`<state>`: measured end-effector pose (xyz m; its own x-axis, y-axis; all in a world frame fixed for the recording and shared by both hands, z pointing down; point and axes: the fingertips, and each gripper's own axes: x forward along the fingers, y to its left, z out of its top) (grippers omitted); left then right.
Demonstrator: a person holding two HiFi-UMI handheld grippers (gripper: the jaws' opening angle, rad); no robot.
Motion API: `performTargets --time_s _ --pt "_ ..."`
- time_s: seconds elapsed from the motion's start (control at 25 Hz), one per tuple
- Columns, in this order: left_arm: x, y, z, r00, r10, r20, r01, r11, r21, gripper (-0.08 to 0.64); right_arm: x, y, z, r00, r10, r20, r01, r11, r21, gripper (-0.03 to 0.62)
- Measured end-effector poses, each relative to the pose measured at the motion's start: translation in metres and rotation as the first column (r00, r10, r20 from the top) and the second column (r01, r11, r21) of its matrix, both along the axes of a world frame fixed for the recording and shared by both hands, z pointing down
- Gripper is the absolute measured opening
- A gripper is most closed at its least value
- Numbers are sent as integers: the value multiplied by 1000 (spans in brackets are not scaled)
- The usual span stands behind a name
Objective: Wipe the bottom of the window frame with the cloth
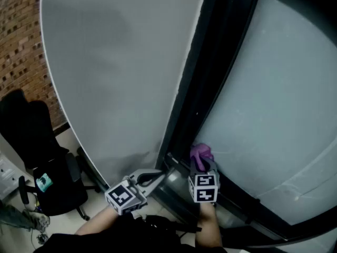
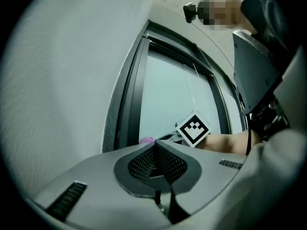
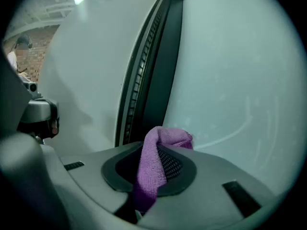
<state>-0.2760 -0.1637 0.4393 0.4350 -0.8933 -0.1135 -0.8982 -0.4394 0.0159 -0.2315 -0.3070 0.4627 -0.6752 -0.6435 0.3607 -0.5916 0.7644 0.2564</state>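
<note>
A purple cloth (image 1: 200,154) is pinched in my right gripper (image 1: 202,165), which is shut on it right at the lower corner of the dark window frame (image 1: 210,67). In the right gripper view the cloth (image 3: 152,164) bulges out between the jaws toward the frame's upright (image 3: 153,66) and the frosted pane (image 3: 230,71). My left gripper (image 1: 156,177) hangs just left of the right one, near the frame's bottom rail (image 1: 174,191), its jaws shut with nothing between them. The left gripper view shows a bit of the cloth (image 2: 147,140) and the right gripper's marker cube (image 2: 194,128).
A grey-white wall panel (image 1: 116,62) runs left of the frame. A black office chair (image 1: 39,152) stands on the floor at lower left, in front of a brick wall (image 1: 18,41). The person's bare arm (image 2: 230,143) reaches toward the frame.
</note>
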Motion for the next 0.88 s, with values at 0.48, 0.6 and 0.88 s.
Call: performTargets --time_s 0.48,0.6,0.88 --pt "-2 -5 12 999 17 -43 -18 1000 -24 3 -30 6 42 975 -64 -213 58 998 -38 66" --pt "5 -7 15 998 36 -44 -37 999 -26 3 -30 7 39 975 -62 -212 60 998 -14 66" --pt "20 -11 29 995 77 -58 -81 995 -59 2 0 10 41 975 1 -222 11 999 51 66"
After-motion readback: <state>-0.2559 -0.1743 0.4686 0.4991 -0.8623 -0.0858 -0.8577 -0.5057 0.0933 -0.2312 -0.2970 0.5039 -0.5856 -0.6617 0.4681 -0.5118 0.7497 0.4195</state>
